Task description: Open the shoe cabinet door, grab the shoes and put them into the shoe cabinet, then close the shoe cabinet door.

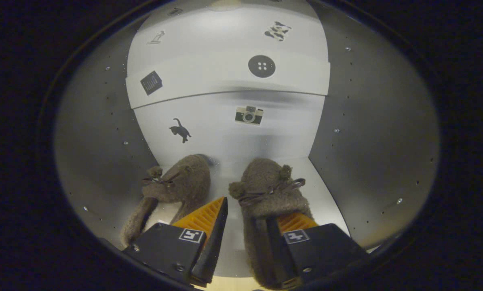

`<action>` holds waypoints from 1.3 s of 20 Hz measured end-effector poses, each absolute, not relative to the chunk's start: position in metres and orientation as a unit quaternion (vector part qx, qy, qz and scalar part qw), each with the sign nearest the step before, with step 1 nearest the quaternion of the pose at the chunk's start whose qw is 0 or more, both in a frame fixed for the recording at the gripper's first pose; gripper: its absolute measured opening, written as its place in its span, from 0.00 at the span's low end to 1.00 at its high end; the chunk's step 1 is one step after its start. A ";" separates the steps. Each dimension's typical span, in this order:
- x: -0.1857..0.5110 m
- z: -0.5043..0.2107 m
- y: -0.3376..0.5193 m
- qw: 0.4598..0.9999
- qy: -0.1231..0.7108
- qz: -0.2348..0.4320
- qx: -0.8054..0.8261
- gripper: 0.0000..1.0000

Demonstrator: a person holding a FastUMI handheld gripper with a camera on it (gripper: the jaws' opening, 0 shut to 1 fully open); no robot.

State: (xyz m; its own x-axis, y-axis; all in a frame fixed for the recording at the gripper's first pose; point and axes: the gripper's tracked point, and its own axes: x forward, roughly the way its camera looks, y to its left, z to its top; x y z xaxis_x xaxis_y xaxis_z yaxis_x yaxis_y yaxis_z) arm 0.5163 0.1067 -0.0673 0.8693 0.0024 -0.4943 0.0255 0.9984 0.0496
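Note:
I am looking into the open shoe cabinet point(225, 149), which has a white back panel and a pale floor. Two brown fuzzy slippers with bows and pompoms stand side by side on that floor, toes toward the back. The left slipper point(182, 182) lies just ahead of my left finger. The right slipper point(265, 182) reaches back between my fingers. Its near side wall stands in the gap, and my right finger sits in its opening. My gripper point(254, 211) is open, with a strip of floor showing between the left finger and the right slipper.
Grey side walls point(370, 133) with rows of small holes close in on both sides. A white shelf edge point(225, 81) crosses the back above the slippers. Stickers dot the back panel.

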 end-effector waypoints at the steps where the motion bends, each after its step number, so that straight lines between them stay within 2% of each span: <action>1: 0.511 -0.062 0.106 0.969 0.247 -0.006 0.019 0.60; 2: 0.505 -0.061 0.107 0.970 0.242 -0.008 0.016 0.64; 8: 0.458 -0.031 0.109 0.983 0.181 -0.016 -0.010 0.64; 14: 0.370 0.014 0.124 0.994 0.109 0.007 0.012 0.65; 18: 0.288 0.029 0.136 0.997 0.073 0.029 0.026 1.00; 26: 0.118 0.035 0.136 0.997 0.019 0.059 0.038 1.00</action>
